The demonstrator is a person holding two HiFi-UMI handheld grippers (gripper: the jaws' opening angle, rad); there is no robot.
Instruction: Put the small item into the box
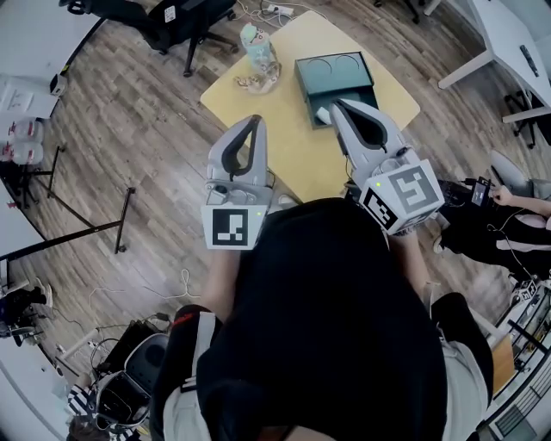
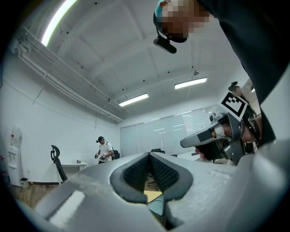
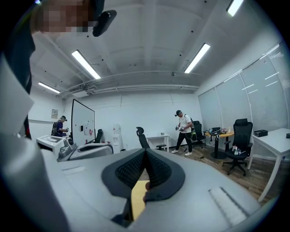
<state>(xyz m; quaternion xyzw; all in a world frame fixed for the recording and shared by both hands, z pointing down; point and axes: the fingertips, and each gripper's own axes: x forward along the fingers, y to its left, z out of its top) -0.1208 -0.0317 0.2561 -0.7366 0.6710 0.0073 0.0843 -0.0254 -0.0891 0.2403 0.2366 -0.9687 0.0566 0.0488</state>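
A teal box (image 1: 336, 79) with two round recesses in its far half stands on a yellow table (image 1: 297, 155). A small white item (image 1: 324, 114) lies at the box's near left corner, touching its edge; whether it sits inside the rim or just against it cannot be made out.

The right gripper (image 1: 337, 105) reaches over the box's near edge, with its tip just beside the small white item. Its jaws are clenched, the ribbed pads meeting at the tip with nothing between them.

The left gripper (image 1: 255, 119) hangs left of the box and well apart from it, over the table's near left side. Its jaws are pressed together too, and they hold nothing.

Left of the box and a little beyond it, a clear bag (image 1: 259, 53) of mixed contents stands on the table. Farther left of the box, off the table, a black office chair (image 1: 176, 21) stands on the wood floor.
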